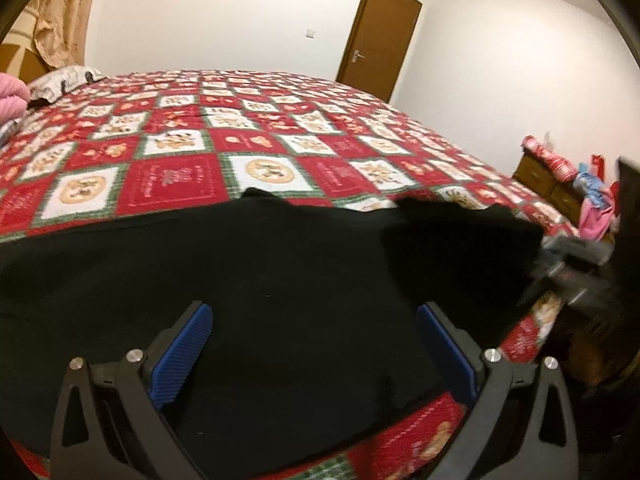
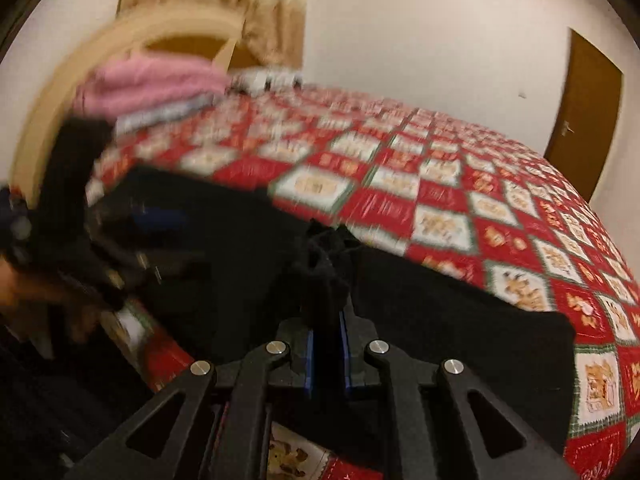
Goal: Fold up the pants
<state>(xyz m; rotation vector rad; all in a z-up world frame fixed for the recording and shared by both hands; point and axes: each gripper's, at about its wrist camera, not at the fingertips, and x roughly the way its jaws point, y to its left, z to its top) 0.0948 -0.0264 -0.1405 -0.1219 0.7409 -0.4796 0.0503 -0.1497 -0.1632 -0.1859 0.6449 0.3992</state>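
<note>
The left gripper (image 1: 314,344) stood wide open, its two blue pads (image 1: 182,354) well apart, with nothing pinched between them. It hovered low over a pair of black pants (image 1: 248,280), tilted downward toward the cloth; whether its tips touched the fabric could not be told.

The right gripper (image 2: 328,320) was nearly closed, its blue pads clamped on a bunched fold of the same black pants (image 2: 440,300). The pinched cloth rose in a crumpled ridge just ahead of the fingertips. This gripper also pointed downward at a slant, and its view was heavily blurred.

The pants lay spread across the near edge of a bed covered by a red, white and green patchwork quilt (image 1: 280,128). In the left wrist view, the right gripper (image 1: 568,264) appeared blurred at the far right, beside a raised flap of black fabric. In the right wrist view, the left gripper (image 2: 160,236) showed as a dark blur at the left, above the pants.

A pink folded blanket (image 2: 160,80) sat near the headboard (image 2: 52,112). A brown door (image 1: 380,36) stood closed in the white wall behind the bed.
</note>
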